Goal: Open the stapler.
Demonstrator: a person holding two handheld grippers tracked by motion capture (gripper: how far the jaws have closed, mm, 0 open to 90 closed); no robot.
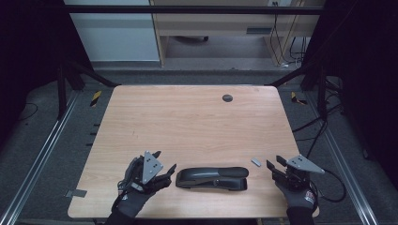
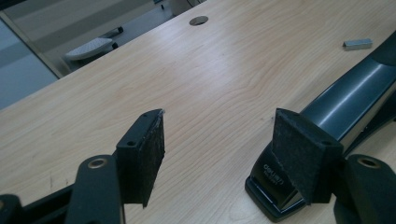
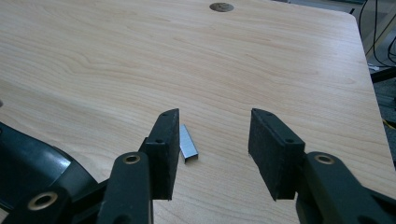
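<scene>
A black stapler (image 1: 212, 178) is seen lying flat on its base near the front edge of the wooden counter (image 1: 187, 117), its length running left to right, between two hand-held tools. The left tool (image 1: 162, 169) is held just beside the stapler's left end with its jaws spread and nothing between them; the right tool (image 1: 274, 165) is held apart from the stapler's right end, jaws spread wide and likewise empty. A small strip of staples (image 1: 256, 161) is seen on the bare wood between the stapler and the right tool — probably the thing about to be picked up, since the right jaws are aimed at it from the near side.

In the right gripper view the staples (image 3: 187, 144) are shown lying just beyond the left pad (image 3: 166, 149), untouched, a closeness not readable from the high view. In the left gripper view the stapler (image 2: 336, 112) is shown passing behind the right-hand pad (image 2: 301, 154) — whether it is touched cannot be told — and its rear end carries a printed brand mark. The strip (image 2: 357, 44) is seen far off there. A round cable hole (image 1: 227, 98) is set into the counter's far side.
</scene>
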